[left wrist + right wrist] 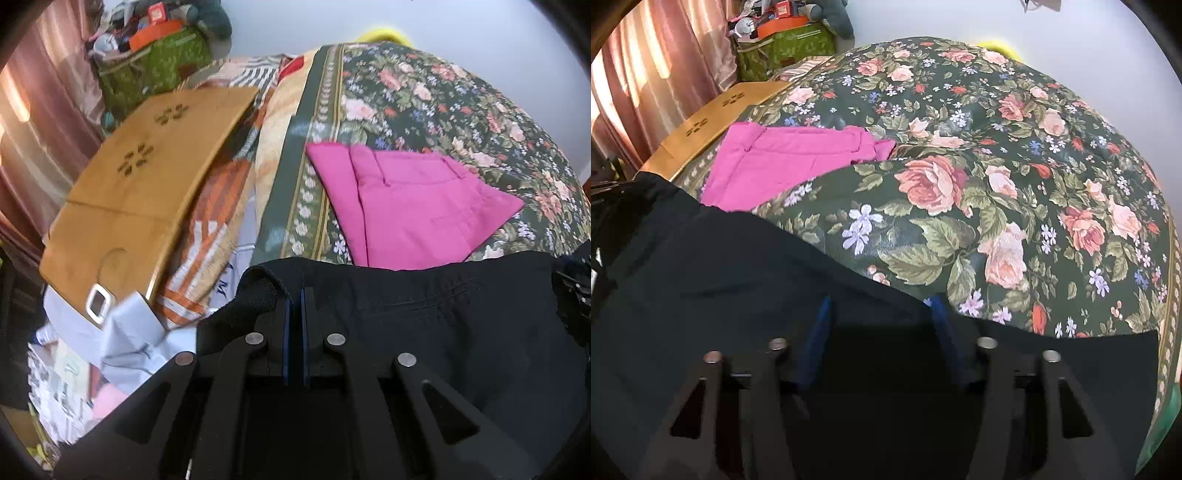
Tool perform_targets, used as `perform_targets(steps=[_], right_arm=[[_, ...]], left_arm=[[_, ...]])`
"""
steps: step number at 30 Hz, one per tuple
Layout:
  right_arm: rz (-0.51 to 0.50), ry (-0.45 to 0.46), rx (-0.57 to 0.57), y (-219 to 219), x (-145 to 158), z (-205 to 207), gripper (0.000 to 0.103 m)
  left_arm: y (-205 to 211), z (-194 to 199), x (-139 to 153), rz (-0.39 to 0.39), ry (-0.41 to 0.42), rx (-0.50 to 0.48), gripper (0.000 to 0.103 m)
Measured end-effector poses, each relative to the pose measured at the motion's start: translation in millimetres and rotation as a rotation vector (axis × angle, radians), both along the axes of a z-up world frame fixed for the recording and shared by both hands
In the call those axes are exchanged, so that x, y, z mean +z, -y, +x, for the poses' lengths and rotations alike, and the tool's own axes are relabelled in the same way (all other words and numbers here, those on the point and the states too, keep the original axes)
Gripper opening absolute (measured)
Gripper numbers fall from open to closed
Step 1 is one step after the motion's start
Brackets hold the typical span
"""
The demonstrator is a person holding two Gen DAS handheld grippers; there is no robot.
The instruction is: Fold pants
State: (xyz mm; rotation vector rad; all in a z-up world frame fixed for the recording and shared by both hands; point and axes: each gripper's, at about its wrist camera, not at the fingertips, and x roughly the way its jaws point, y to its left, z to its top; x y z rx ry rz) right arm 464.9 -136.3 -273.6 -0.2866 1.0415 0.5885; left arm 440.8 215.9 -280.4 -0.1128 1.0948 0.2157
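Note:
Black pants [443, 306] lie across the near part of a floral bedspread [424, 96]. My left gripper [294, 295] is shut on a corner of the black pants, with the cloth edge pinched between the blue pads. In the right wrist view the black pants [720, 266] spread under my right gripper [881, 306], whose blue pads stand wide apart over the cloth edge; it is open. Folded pink pants [413, 206] lie on the bedspread beyond the black pants, and also show in the right wrist view [783, 162].
A wooden lap table [140, 184] lies at the bed's left, over striped cloth and papers [122, 339]. A green bag [155, 62] full of things stands by the pink curtain [653, 77]. The floral bedspread [1015, 177] stretches to the right.

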Motion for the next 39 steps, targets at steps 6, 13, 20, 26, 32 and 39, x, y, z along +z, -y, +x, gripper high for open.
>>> perform_targets(steps=[6, 13, 20, 26, 32, 39], right_arm=[[0.033, -0.009, -0.022, 10, 2, -12, 0.004], [0.055, 0.135, -0.1, 32, 63, -29, 0.003], [0.078, 0.23, -0.08, 48, 126, -83, 0.003], [0.127, 0.229, -0.099, 59, 129, -140, 0.003], [0.182, 0.194, -0.116, 66, 123, -189, 0.003], [0.189, 0.166, -0.098, 65, 117, -232, 0.003]], left_arm=[[7, -5, 12, -0.025, 0.023, -0.01, 0.004], [11, -29, 88, -0.014, 0.162, -0.032, 0.004], [25, -71, 128, 0.007, 0.226, -0.074, 0.004], [27, -124, 133, 0.015, 0.237, -0.08, 0.004], [19, -171, 125, 0.015, 0.219, -0.064, 0.004], [6, -221, 104, -0.006, 0.205, -0.013, 0.004]])
